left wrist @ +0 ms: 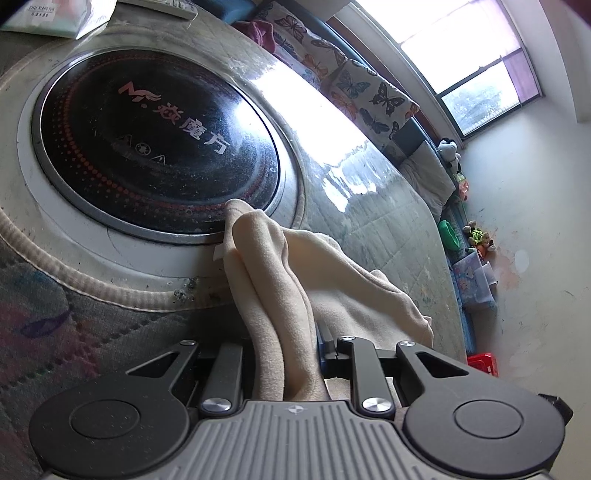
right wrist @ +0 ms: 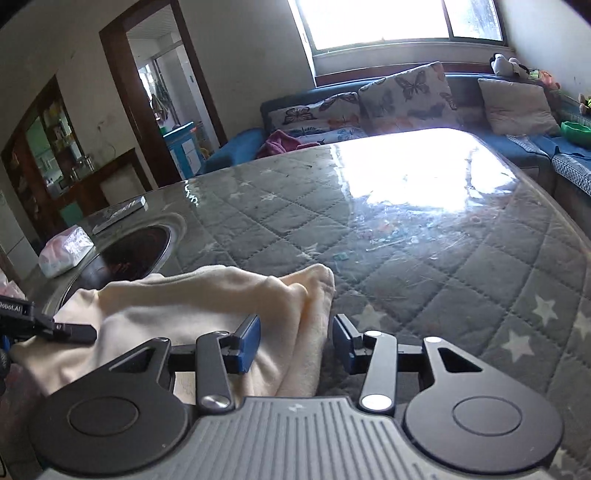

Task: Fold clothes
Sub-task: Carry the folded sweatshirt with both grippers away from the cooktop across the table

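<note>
Surface (right wrist: 424, 251): quilted grey cover w/ white stars under a glossy clear sheet, strong glare from the window (right wrist: 369, 18) behind it. Round black induction plate (left wrist: 155, 147) set into the surface, red/white lettering on it. Beyond the plate: tissue pack (right wrist: 64, 254) and a remote (right wrist: 118, 214). Behind the surface: blue sofa (right wrist: 240, 147) w/ butterfly cushions (right wrist: 406, 96), soft toys in the far corner by the window. Doorway (right wrist: 162, 92) and dark cabinet at the room's other side.

Cream garment (right wrist: 207, 310), bunched, lying on the surface at the plate's near edge, one fold overlapping the plate rim.

Left tongs (left wrist: 284, 354): clenched on a thick fold of the garment, cloth filling the gap, near finger mostly hidden by it.

Right tongs (right wrist: 295, 343): spread wide, blue pads (right wrist: 249, 339) apart, garment edge draped between them, touching the pad nearer the plate; other pad clear of cloth. Nothing pinched.
</note>
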Available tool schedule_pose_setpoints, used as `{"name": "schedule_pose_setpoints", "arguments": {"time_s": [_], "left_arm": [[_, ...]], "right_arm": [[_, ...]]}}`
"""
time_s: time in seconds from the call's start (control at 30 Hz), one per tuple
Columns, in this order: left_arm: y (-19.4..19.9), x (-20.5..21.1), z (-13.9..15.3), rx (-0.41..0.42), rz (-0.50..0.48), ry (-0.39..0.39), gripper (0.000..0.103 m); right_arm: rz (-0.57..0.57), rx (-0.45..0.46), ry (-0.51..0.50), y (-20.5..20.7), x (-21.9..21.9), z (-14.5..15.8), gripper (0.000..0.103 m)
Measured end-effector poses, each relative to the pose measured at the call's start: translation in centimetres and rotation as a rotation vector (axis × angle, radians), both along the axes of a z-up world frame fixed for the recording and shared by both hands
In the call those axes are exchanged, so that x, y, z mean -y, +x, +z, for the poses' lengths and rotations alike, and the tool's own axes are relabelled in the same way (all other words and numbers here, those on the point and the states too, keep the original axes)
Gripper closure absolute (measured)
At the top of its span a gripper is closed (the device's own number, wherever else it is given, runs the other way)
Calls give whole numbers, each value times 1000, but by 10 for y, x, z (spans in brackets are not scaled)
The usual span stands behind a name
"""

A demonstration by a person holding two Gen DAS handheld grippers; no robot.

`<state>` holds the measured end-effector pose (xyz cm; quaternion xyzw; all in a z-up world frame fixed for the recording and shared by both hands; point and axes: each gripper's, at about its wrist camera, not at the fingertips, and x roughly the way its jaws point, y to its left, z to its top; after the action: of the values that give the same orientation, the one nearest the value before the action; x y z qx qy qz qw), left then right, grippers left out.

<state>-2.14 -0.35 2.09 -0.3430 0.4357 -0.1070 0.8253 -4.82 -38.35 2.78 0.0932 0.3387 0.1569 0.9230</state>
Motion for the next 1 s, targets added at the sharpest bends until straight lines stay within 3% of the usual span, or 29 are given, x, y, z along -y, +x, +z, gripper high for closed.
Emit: {"name": "schedule_pose_setpoints", "arguments": {"time_s": [0.03,0.23,0.43,0.7,1.0], "left_arm": [[0,0,0,2,0,0,81],[-4,3,0,18,-1,30,84],[-9,21,14,64,-27,147,86],[-7,49,35,118,-116,176,87],[9,103,46,154,-232,187,87]], "right_arm": [[4,0,5,1,-2,0,60],[11,7,32,4,-7,2,92],[0,63,41,-13,-4,15,93],[-52,123,48,-42,16,33,93],[-143,155,-22,-52,55,57,93]]}}
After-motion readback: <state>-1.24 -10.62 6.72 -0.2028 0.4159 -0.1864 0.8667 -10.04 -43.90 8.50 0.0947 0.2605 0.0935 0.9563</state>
